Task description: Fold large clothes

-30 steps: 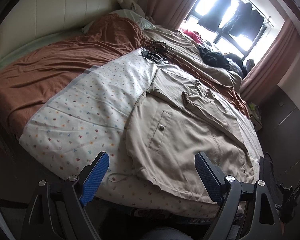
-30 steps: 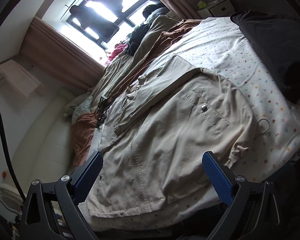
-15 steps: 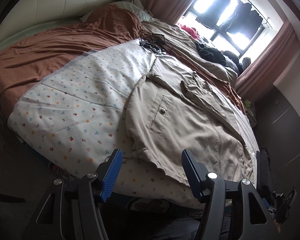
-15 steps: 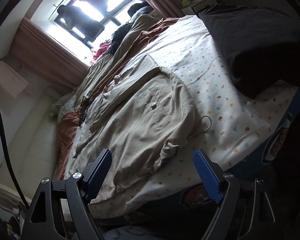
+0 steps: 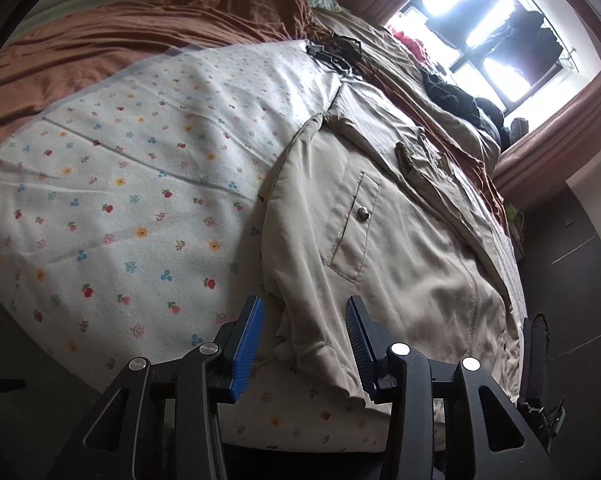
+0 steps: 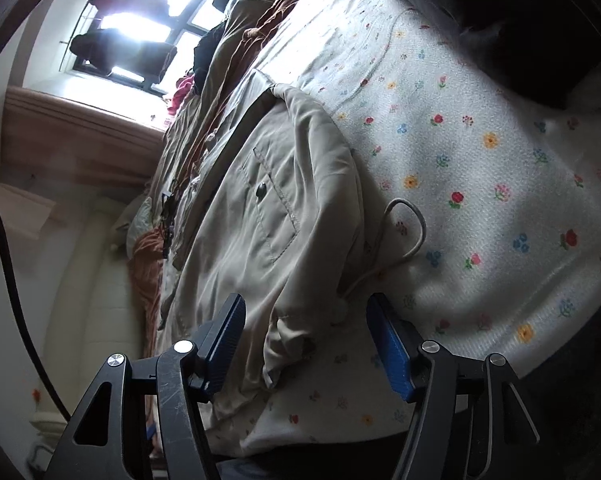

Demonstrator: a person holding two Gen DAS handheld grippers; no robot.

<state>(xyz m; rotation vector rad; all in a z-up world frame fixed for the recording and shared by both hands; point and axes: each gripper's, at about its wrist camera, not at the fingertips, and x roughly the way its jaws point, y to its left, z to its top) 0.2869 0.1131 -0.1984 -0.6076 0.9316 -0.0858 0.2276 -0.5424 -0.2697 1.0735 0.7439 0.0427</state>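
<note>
A large beige jacket [image 5: 380, 248] lies spread on a white flowered sheet [image 5: 120, 200] on the bed. It has a snap pocket on each side. My left gripper [image 5: 304, 320] is open, and its blue pads straddle the jacket's left hem corner. The jacket also shows in the right wrist view [image 6: 268, 216]. My right gripper [image 6: 304, 320] is open around the right hem corner, where a white drawstring [image 6: 404, 240] loops onto the sheet [image 6: 480, 184].
A rust-brown blanket [image 5: 120, 40] covers the head of the bed. Dark cables [image 5: 336, 52] lie past the jacket's collar. Dark clothes [image 5: 456, 96] are piled near the bright window [image 5: 488, 40]. A black cushion [image 6: 532, 20] lies on the sheet's right side.
Both grippers have come down and forward to the jacket's hem corners. Their jaws have narrowed but stay open, with the hem between the pads.
</note>
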